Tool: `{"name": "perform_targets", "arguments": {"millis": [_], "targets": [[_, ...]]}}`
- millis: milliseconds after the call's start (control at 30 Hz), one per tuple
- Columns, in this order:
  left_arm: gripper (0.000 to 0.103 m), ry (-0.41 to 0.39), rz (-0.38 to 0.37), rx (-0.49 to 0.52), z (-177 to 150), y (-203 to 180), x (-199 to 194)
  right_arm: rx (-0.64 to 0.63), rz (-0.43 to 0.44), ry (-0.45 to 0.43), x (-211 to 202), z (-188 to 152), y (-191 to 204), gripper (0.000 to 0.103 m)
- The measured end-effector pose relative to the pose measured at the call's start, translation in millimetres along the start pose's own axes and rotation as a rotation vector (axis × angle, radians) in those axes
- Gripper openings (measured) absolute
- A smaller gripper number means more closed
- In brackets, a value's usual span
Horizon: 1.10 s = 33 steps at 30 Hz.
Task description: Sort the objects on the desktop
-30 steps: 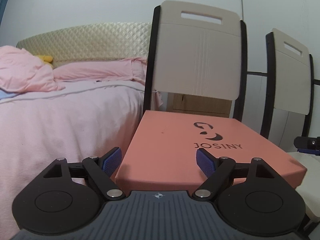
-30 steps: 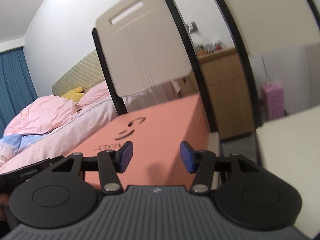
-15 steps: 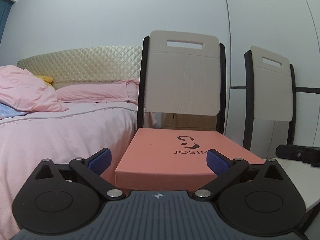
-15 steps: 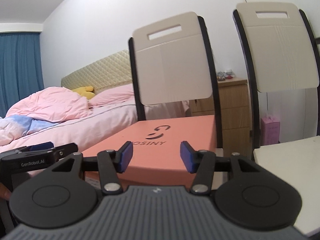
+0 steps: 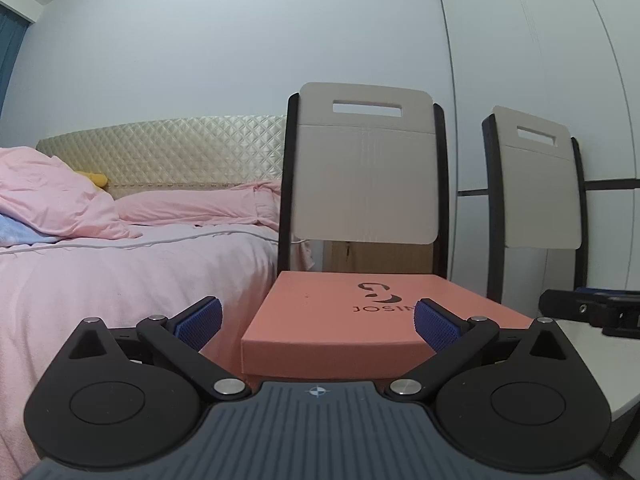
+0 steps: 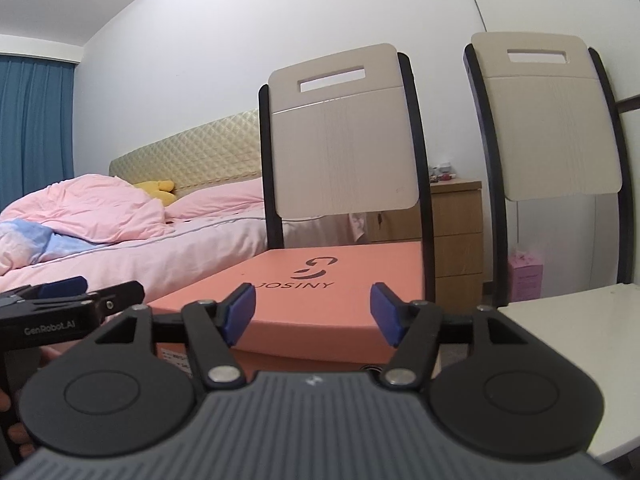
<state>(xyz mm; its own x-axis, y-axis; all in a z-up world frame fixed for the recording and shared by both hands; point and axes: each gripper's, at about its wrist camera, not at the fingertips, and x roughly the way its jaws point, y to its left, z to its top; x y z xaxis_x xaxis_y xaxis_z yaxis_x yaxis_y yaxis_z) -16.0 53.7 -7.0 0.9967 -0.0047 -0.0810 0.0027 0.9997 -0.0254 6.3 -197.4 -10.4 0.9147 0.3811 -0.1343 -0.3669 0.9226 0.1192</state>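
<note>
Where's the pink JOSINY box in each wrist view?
Left wrist: pink JOSINY box low centre, ahead between the open jaws of the left gripper.
Right wrist: box low centre, ahead of the right gripper, jaws open.
Shared landmark: beige chair back directly behind it.

So the box [image 5: 360, 320] sits on the near chair [image 5: 364, 176], right in front of its backrest. Bed [image 5: 120, 272] is just left of that chair, headboard [image 5: 160, 156] at the far wall. A second chair [image 5: 536, 184] stands to the right, and a dresser [image 6: 456, 232] is behind, between the two chairs.
</note>
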Motion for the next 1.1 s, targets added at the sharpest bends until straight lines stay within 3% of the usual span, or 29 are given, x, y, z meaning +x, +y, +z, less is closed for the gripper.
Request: {"name": "perform_targets", "arguments": {"millis": [367, 433, 633, 1100], "targets": [[0.103, -0.001, 0.040, 0.013, -5, -2, -1, -0.003, -0.025, -0.048, -4, -10, 1, 0.086], [0.103, -0.002, 0.044, 0.019, -6, -4, -1, -0.008, -0.026, -0.052, -4, -10, 2, 0.095], [0.103, -0.002, 0.060, 0.032, -7, -6, -1, -0.010, -0.047, -0.040, -4, -10, 1, 0.103], [0.103, 0.007, 0.078, 0.042, -9, -10, 0, -0.041, -0.106, -0.040, -7, -10, 1, 0.103]]}}
